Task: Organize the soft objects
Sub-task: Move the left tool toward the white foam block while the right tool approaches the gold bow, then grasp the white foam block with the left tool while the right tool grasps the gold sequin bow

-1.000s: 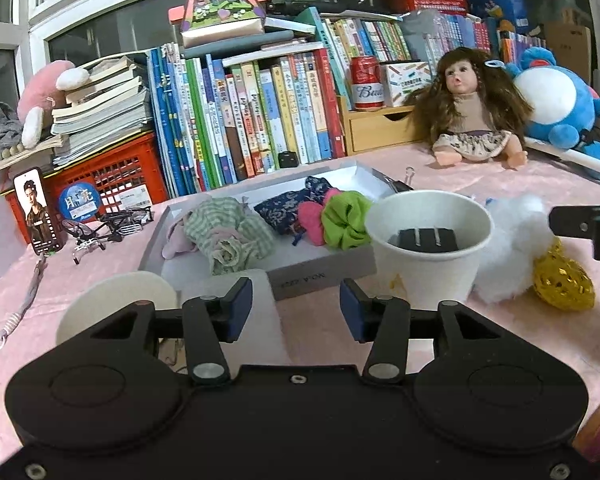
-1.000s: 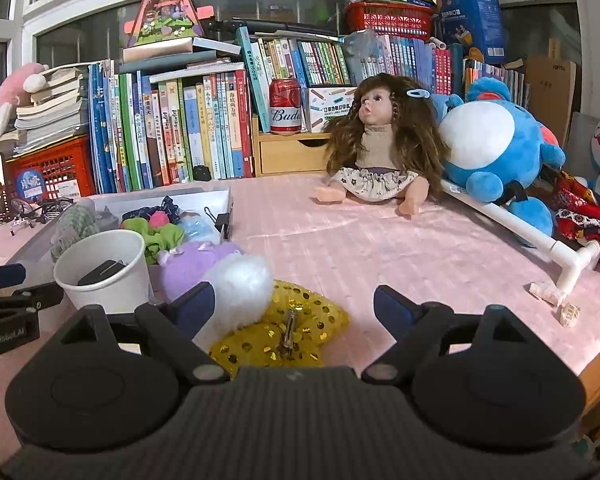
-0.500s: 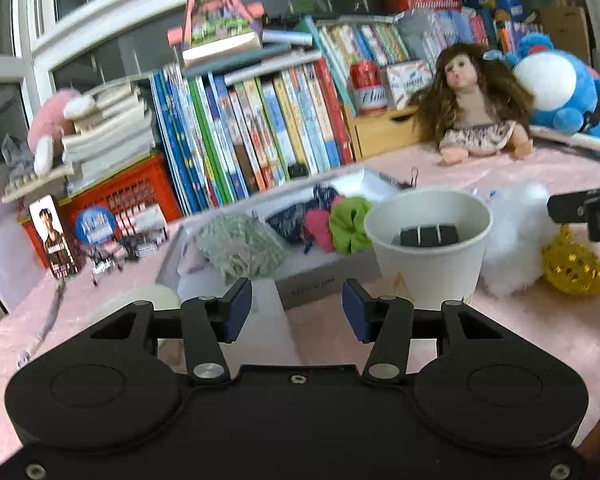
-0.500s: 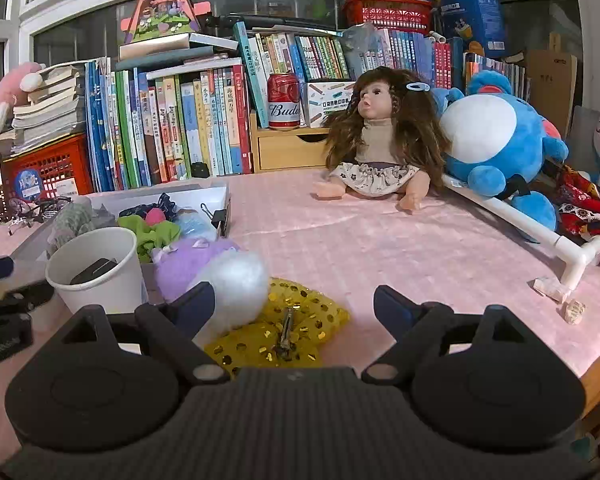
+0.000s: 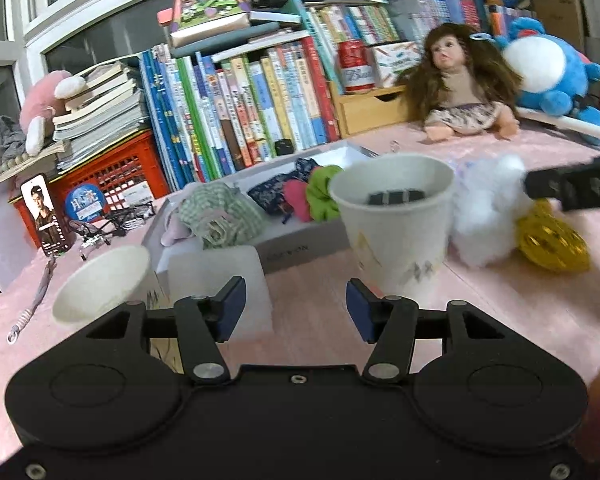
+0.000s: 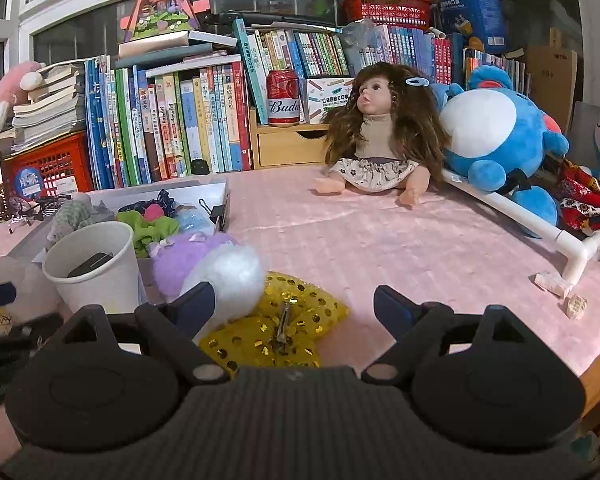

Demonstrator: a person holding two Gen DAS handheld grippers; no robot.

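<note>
Pink cloth (image 6: 360, 248) covers the table, and both grippers are held low over its near edge. The left gripper (image 5: 296, 310) is seen with its jaws apart and nothing between them; a white block (image 5: 220, 276) lies just beyond its left jaw, and a tipped paper cup (image 5: 100, 284) farther left. Ahead of its right jaw an upright cup (image 5: 396, 220) holding black clips (image 5: 396, 197) is found. The right gripper (image 6: 290, 306) is likewise spread wide and empty. Between its jaws, slightly toward the left one, a gold sequin bow (image 6: 276, 328) lies on the cloth. A white pompom (image 6: 228, 276) touches the bow just past the left jaw, and a purple pompom (image 6: 184, 256) is pressed against the white one beyond it. Farther left and ahead, a shallow white tray (image 5: 292, 246) is seen, in which a green checked scrunchie (image 5: 220, 216), a dark patterned one (image 5: 274, 196), a pink one (image 5: 294, 196) and a bright green one (image 5: 320, 196) are kept. Far ahead of the right jaw a doll (image 6: 380, 136) is seated, with a blue plush (image 6: 496, 136) beside it. Books (image 6: 172, 120) are ranked along the back.
</note>
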